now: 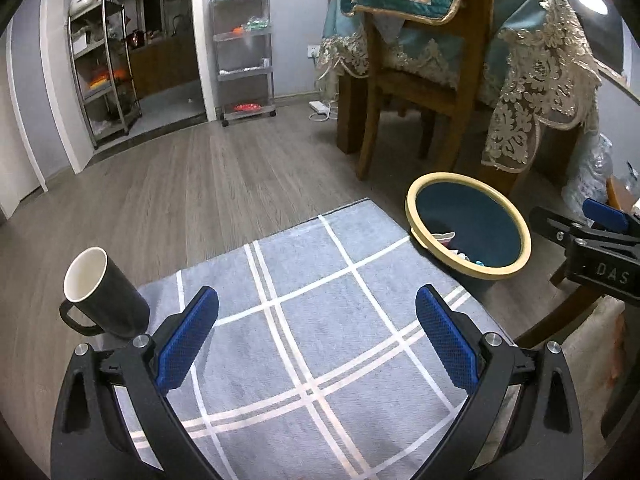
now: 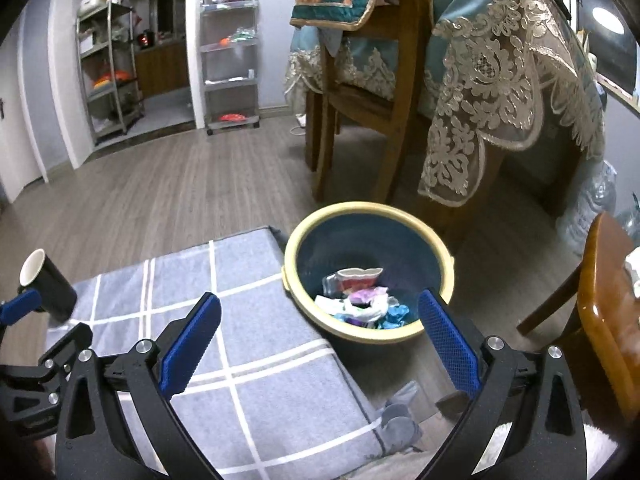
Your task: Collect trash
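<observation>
Empty jaws wide; bin [image 2: 370, 216] upright, mouth up, trash [image 2: 362, 300] inside.

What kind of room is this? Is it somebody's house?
Probably yes, a dining room in a home. A table under a lace tablecloth has a wooden chair pushed in, storage shelves stand by the wall, and a waste bin sits on the wood floor.

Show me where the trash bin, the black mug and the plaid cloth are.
trash bin [image 2: 434, 240], right wrist view, on its yellow rim at the far right.
black mug [image 1: 120, 296], left wrist view, on its black outer wall.
plaid cloth [image 1: 320, 336], left wrist view, on a grey square near its middle.
</observation>
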Demonstrator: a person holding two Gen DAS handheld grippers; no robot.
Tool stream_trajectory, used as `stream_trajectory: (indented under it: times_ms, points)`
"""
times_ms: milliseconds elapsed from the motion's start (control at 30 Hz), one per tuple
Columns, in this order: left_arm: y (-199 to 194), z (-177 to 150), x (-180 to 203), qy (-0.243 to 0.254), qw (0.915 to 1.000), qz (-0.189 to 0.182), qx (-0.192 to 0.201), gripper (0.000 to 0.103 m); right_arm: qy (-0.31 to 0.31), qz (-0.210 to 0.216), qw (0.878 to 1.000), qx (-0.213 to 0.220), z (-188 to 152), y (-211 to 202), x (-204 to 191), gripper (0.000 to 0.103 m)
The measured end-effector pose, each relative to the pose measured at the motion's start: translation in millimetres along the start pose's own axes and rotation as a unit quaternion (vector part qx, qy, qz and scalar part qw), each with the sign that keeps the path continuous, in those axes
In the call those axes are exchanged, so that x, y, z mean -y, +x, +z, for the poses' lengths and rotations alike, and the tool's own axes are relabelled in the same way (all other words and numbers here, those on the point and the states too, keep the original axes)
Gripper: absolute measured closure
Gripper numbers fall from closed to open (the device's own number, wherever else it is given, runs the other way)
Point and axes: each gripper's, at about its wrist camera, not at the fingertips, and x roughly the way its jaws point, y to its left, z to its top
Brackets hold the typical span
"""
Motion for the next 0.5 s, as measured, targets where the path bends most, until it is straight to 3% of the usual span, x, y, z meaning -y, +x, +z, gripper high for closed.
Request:
stream_trajectory:
  times_ms: [500]
  points:
    - [-4.3, 1.0, 4.3, 0.015, 0.9998, 0.007, 0.007, 0.006, -0.005, 0.002, 1.000, 0.000, 0.5, 0.8, -1.3, 0.005]
